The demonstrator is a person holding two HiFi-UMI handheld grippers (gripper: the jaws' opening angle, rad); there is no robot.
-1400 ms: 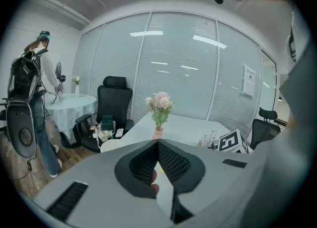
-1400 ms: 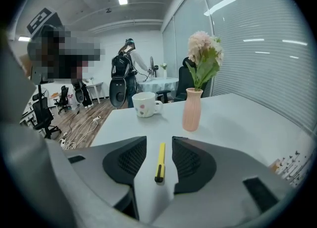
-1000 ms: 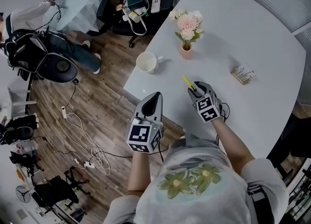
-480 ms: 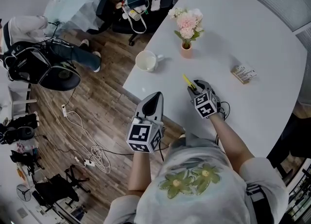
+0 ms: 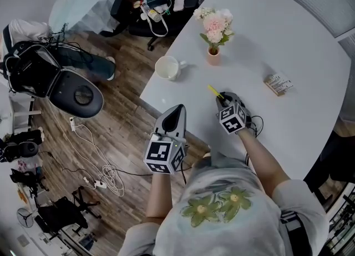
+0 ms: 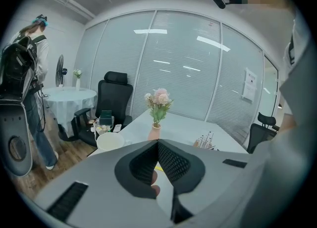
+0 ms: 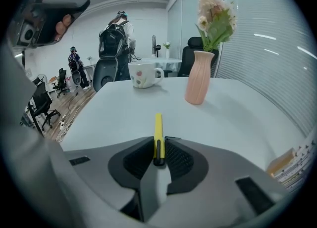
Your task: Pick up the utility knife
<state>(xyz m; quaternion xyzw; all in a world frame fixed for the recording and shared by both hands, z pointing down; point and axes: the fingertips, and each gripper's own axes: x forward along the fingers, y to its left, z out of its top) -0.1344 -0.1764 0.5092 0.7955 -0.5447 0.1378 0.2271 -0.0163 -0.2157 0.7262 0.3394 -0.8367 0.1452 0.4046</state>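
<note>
The right gripper (image 7: 158, 149) has just been closing its jaws and clamps the yellow utility knife (image 7: 158, 130) low on the white desk (image 7: 233, 118). A pink vase (image 7: 198, 86) and a mug (image 7: 143, 75) stand well ahead of it, nothing between. The left gripper (image 6: 157, 145), jaws together, hangs at the desk's edge.

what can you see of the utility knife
The utility knife is a slim yellow bar, plastic by the look, with a black part at its near end. It lies on the white table, its far end sticking out ahead. The right gripper, whose jaws have just been closing, pinches its near end.
</note>
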